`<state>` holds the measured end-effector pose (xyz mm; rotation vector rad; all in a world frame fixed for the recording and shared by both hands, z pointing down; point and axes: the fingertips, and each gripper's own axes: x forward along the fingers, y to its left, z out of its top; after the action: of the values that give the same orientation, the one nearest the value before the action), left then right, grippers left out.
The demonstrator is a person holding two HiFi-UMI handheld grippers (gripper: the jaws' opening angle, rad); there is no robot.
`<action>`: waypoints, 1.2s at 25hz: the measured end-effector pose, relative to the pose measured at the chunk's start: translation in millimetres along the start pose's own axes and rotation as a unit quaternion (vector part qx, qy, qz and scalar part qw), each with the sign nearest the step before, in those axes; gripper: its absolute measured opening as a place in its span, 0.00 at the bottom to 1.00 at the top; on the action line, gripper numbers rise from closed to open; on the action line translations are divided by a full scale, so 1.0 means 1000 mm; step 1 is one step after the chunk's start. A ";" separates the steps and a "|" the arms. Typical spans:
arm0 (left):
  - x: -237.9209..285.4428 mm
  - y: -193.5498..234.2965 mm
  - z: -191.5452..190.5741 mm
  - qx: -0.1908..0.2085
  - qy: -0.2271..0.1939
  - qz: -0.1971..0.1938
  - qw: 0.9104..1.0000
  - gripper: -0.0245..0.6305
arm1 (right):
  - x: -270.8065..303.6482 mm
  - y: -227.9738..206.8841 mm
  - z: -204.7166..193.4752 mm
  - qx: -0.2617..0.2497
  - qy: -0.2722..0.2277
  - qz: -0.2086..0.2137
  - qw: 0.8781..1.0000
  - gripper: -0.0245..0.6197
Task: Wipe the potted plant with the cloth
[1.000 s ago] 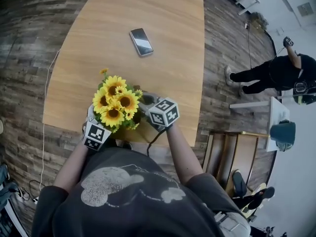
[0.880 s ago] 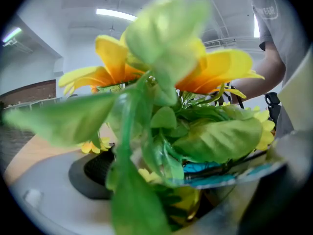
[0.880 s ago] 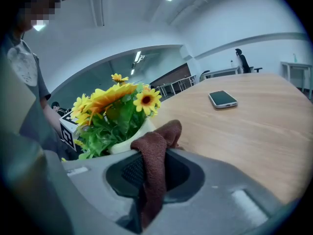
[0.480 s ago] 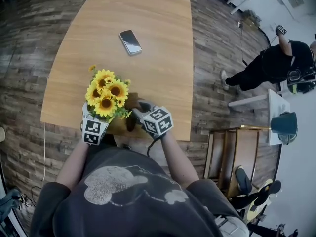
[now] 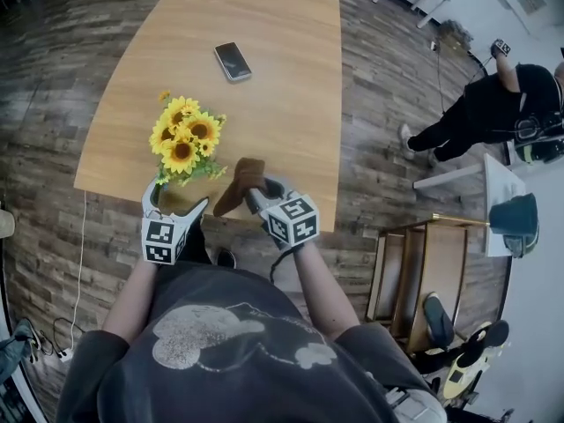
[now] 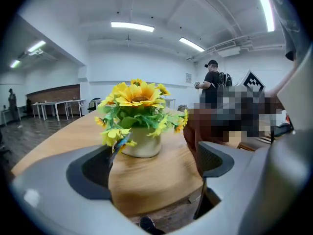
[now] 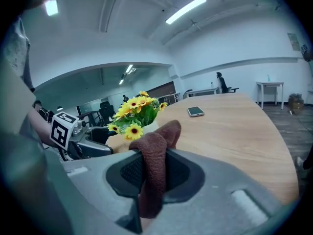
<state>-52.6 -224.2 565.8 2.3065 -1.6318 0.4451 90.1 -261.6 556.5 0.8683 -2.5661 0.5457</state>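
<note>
The potted plant [image 5: 183, 139], yellow sunflowers in a cream pot [image 6: 142, 142], stands on the wooden table [image 5: 282, 77] near its front edge. My left gripper [image 5: 176, 199] hovers open just in front of it with nothing between its jaws, and the pot sits beyond the gap [image 6: 154, 168]. To the right of the plant, my right gripper [image 5: 257, 194] is shut on a brown cloth [image 5: 241, 181]. The cloth [image 7: 154, 155] hangs folded over between the jaws, apart from the flowers [image 7: 134, 112].
A phone [image 5: 233, 61] lies farther back on the table. To the right, a person [image 5: 493, 104] stands on the wood floor near a white side table [image 5: 493, 196]. A wooden chair [image 5: 423, 271] is at my right, close to the table's front edge.
Both grippers have drawn back from the plant toward the table's front edge. The left gripper, earlier right against the pot, is now apart from it. The cloth has come away from the flowers.
</note>
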 end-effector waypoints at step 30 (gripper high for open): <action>-0.140 -0.032 -0.004 -0.046 -0.063 -0.075 0.994 0.69 | -0.075 0.112 -0.061 0.063 -0.056 -0.078 0.993 0.12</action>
<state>-67.2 -91.6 511.4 2.4072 -1.4861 0.1906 87.8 -114.0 547.4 1.1628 -2.5555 0.6341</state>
